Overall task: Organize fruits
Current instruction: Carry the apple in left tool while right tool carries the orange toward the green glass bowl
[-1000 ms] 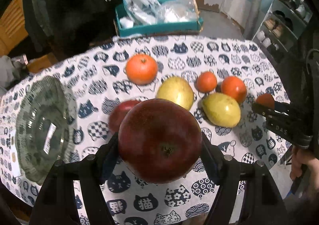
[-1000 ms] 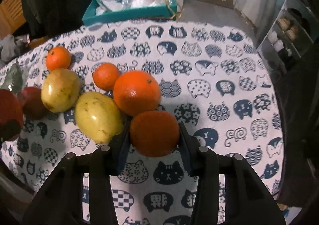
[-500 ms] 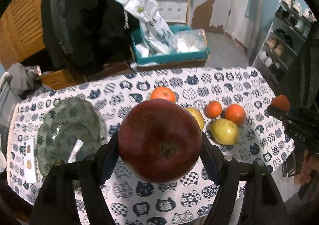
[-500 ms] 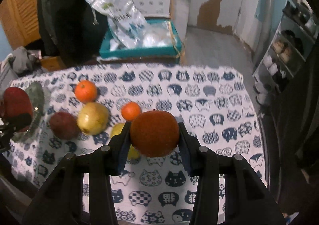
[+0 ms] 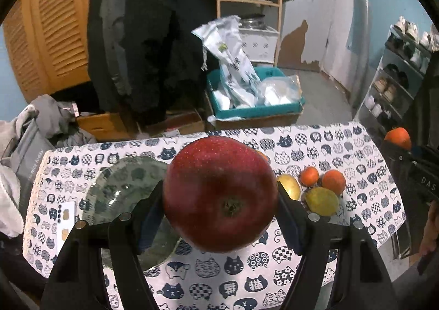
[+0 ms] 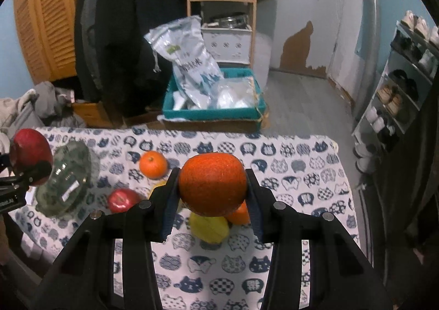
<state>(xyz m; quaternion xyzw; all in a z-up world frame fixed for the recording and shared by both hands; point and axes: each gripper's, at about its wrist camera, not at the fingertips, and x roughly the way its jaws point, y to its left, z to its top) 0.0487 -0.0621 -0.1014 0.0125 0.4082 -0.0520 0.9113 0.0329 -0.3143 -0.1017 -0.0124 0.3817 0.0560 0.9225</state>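
Cat-print tablecloth (image 5: 315, 142) under round glossy apple (image 5: 219, 194), dimpled orange (image 6: 212, 183).

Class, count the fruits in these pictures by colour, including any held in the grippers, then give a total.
Red apples: 2
Orange fruits: 4
Yellow fruits: 2
Total: 8
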